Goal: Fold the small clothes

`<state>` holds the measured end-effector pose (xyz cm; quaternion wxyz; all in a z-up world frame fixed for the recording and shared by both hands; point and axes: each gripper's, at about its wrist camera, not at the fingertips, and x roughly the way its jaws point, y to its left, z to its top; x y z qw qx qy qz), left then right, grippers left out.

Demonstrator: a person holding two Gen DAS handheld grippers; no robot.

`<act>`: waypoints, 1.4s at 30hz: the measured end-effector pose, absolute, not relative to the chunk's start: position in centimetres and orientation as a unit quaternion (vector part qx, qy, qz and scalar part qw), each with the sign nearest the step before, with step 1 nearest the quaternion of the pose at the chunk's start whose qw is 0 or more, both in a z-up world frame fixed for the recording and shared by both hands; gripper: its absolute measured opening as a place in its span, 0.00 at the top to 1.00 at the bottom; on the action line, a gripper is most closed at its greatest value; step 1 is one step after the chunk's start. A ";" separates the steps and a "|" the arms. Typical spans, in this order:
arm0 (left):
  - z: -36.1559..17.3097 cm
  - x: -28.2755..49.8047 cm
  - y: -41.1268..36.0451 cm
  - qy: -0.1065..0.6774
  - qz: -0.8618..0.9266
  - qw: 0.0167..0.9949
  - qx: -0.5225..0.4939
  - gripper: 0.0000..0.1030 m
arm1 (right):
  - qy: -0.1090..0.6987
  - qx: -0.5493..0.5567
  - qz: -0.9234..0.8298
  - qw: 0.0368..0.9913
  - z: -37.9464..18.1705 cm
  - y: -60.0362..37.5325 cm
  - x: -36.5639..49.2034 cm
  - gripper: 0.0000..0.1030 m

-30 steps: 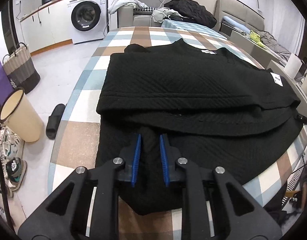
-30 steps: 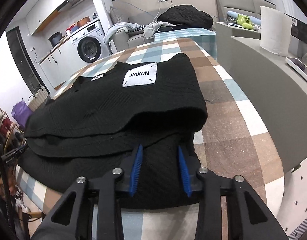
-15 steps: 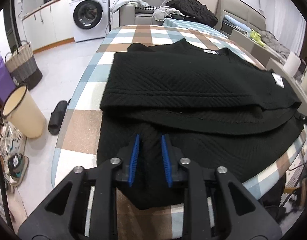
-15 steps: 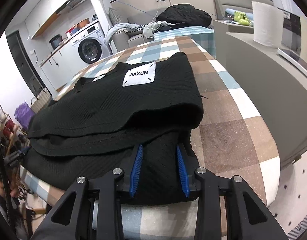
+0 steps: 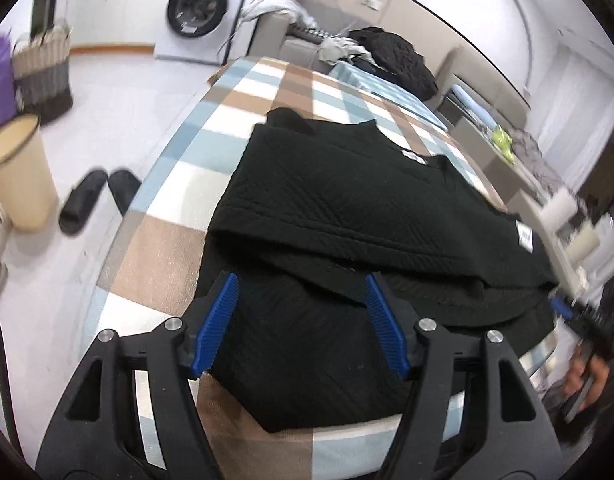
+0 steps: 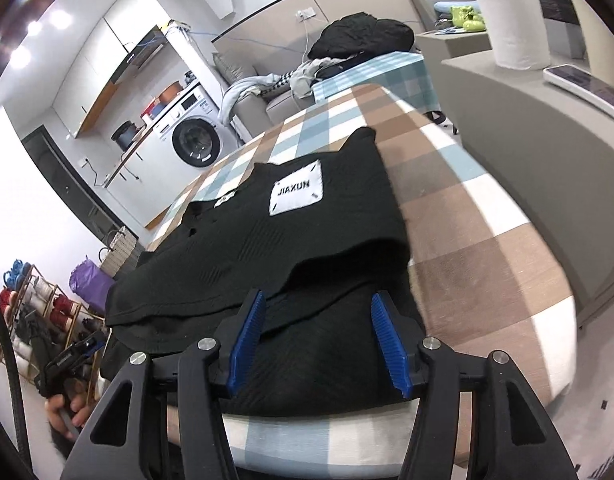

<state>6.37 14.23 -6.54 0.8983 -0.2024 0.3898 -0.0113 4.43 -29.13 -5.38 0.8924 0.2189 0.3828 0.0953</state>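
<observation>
the black top (image 5: pixel 359 216) lies folded on the checked table (image 5: pixel 159 248). both the left gripper (image 5: pixel 301 322) and right gripper (image 6: pixel 321 340) are opening, released, the top's near edge between their blue pads. a tan bin (image 5: pixel 21 172) stands on the floor left of the table, its contents hidden.

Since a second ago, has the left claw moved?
Yes. The left claw has pulled back off the black sweater's near hem and rolled; the washing machine now sits further right in its view. Its jaws are opening, gripping nothing.

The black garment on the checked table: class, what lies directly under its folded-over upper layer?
Under the upper layer of the black garment lies its own lower layer, on the checked table. Anything between the layers is hidden.
</observation>
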 end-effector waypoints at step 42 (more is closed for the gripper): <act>-7.8 10.4 10.3 0.404 -0.114 0.868 -0.266 0.38 | 0.352 0.284 0.117 0.884 -5.5 -30.1 6.6 0.97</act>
